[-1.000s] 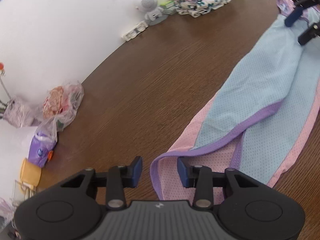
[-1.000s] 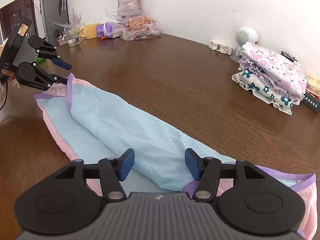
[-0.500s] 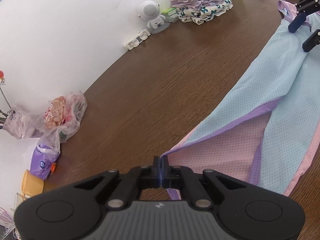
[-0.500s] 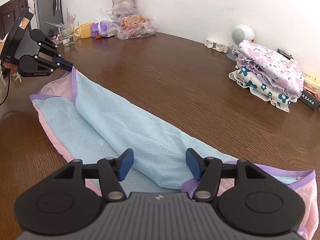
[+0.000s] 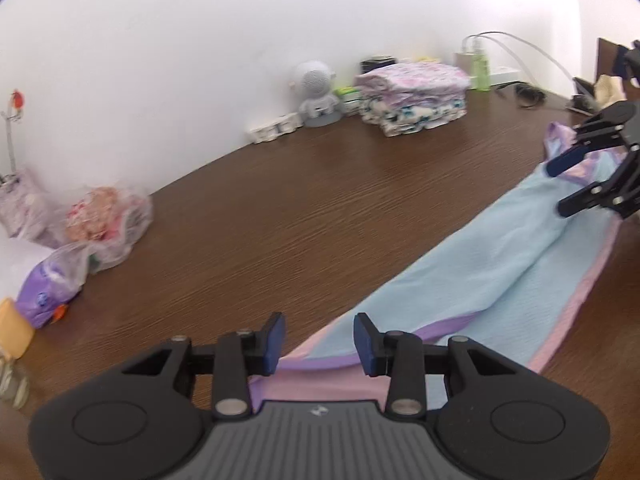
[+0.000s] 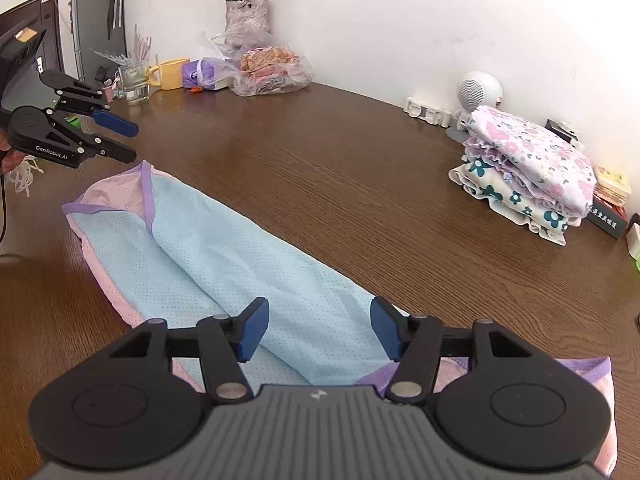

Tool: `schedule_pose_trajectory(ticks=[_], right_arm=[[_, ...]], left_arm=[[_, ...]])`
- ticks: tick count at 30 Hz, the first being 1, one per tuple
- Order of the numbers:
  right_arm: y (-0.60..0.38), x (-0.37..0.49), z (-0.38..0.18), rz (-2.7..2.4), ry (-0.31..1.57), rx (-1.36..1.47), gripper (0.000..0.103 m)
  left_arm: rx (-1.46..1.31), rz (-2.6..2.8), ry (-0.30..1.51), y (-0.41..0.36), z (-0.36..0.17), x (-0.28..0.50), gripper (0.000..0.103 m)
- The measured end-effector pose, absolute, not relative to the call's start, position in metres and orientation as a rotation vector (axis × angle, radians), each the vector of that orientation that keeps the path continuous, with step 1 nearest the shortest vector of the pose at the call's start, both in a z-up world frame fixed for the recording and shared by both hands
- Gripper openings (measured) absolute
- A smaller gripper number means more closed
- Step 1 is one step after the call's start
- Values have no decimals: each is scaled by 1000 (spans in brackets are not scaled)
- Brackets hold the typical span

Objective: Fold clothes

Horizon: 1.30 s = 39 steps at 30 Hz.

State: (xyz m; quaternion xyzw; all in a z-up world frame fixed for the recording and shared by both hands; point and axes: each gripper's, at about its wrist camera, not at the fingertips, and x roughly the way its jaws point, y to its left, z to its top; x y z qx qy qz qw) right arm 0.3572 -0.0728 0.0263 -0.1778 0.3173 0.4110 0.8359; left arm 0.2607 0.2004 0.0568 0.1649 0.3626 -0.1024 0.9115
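Note:
A long light-blue mesh garment (image 6: 240,256) with pink panels and purple trim lies folded lengthwise on the brown table (image 6: 340,168). My left gripper (image 5: 319,342) is open just above the garment's (image 5: 480,272) near end, with the purple hem below its fingers and nothing held. In the right wrist view the left gripper (image 6: 120,140) hovers clear of the far corner. My right gripper (image 6: 319,332) is open over the opposite end, its fingers straddling the blue fold. The left wrist view shows the right gripper (image 5: 568,182) at the far right, also open.
A stack of folded floral clothes (image 6: 528,176) sits by the wall beside a small white speaker (image 6: 478,92). Plastic bags (image 6: 268,68), a yellow mug (image 6: 170,74), a glass (image 6: 134,88) and a vase of flowers (image 6: 244,16) crowd the far corner.
The left gripper shut on the garment's purple-trimmed corner half a second ago, then let it go and now stands open, raised above the cloth. The right gripper stayed open and rose slightly.

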Motion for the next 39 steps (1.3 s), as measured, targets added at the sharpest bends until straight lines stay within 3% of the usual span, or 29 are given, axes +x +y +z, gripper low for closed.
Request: schedule_pose_trajectory(ticks=[3, 10, 22, 30, 39], right_arm=[[-61, 358, 20, 895, 670, -414, 49], [-59, 359, 9, 933, 680, -435, 48], [-108, 361, 4, 989, 687, -342, 47], [-186, 395, 62, 842, 652, -276, 54], [-241, 518, 43, 759, 989, -303, 46]], left_arm=[[346, -307, 773, 166, 43, 278, 36], [333, -373, 826, 135, 18, 295, 37], [179, -270, 860, 163, 17, 280, 41], [259, -256, 814, 126, 46, 283, 39], [303, -444, 808, 18, 44, 323, 38]])
